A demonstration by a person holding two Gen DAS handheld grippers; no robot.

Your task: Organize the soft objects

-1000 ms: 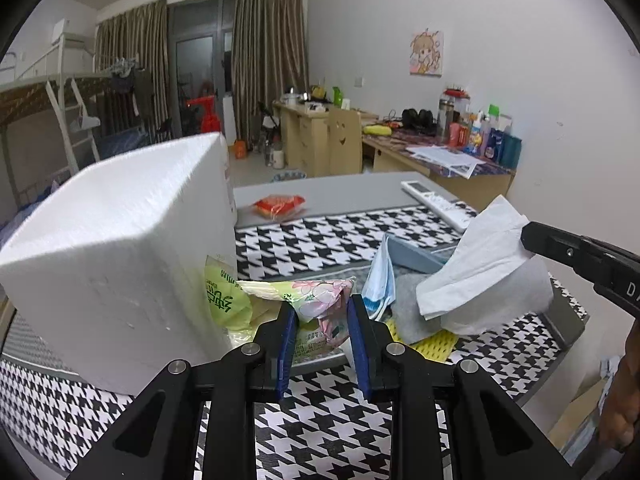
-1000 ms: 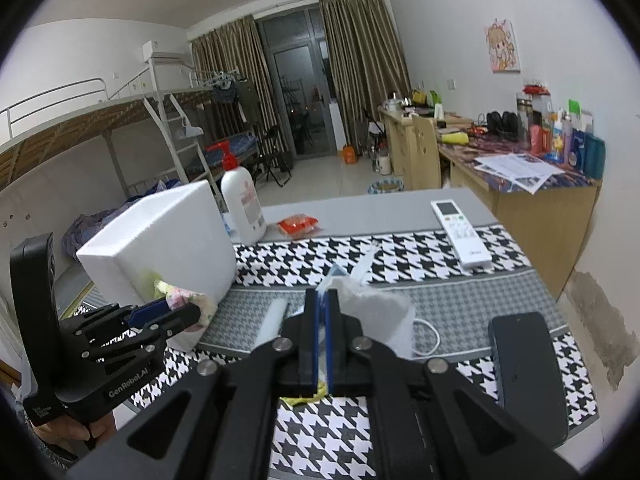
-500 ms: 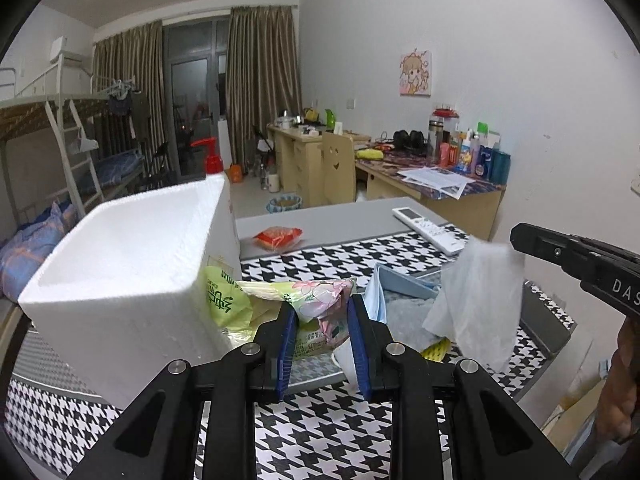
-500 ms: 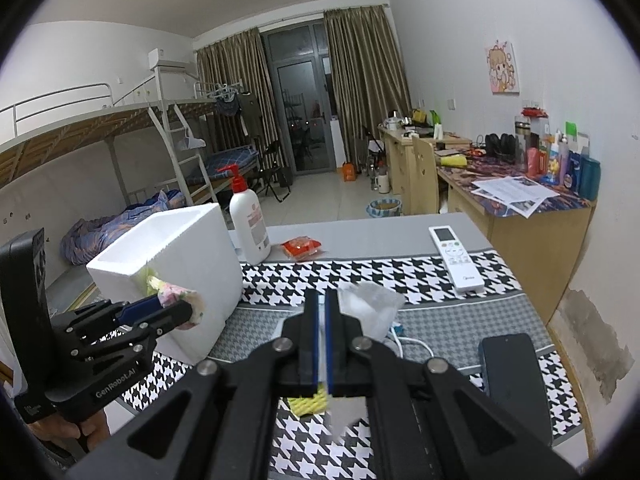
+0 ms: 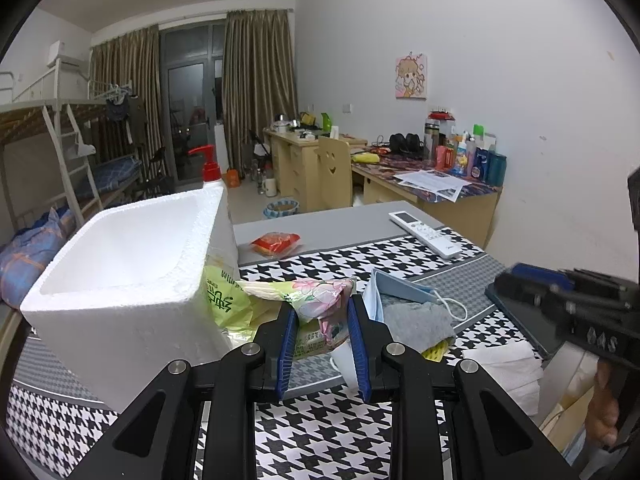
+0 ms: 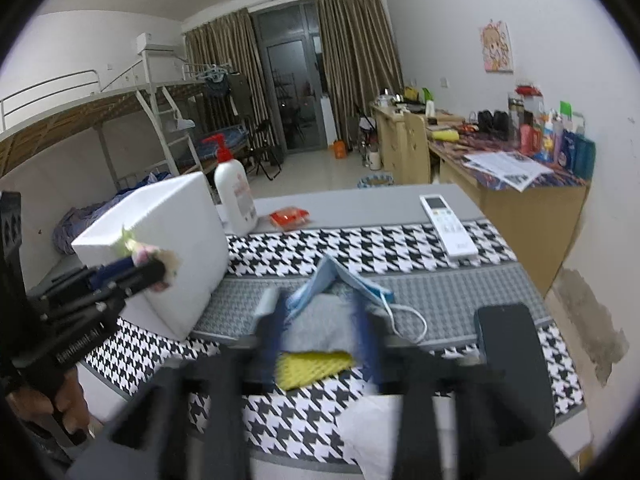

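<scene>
My left gripper (image 5: 320, 320) is shut on a floral green tissue pack (image 5: 320, 300), held beside the white foam box (image 5: 132, 280). From the right wrist view the same gripper (image 6: 154, 270) hovers at the box's near corner (image 6: 160, 240). My right gripper (image 6: 320, 320) is blurred and its jaws are opening, with nothing between them. A white tissue (image 6: 372, 428) lies loose on the houndstooth cloth below it, near the table's front edge (image 5: 504, 364). Ahead of the right gripper lie a blue face mask (image 6: 340, 280), a grey cloth (image 6: 316, 324) and a yellow mesh piece (image 6: 312, 364).
A black phone (image 6: 508, 344) lies at the right edge of the table. A white remote (image 6: 448, 224), a red packet (image 6: 290, 216) and a pump bottle (image 6: 234, 192) stand farther back. Desks and a bunk bed fill the room behind.
The right gripper's jaws have parted and the white tissue that hung from them has dropped onto the table. The left gripper keeps its hold on the pack.
</scene>
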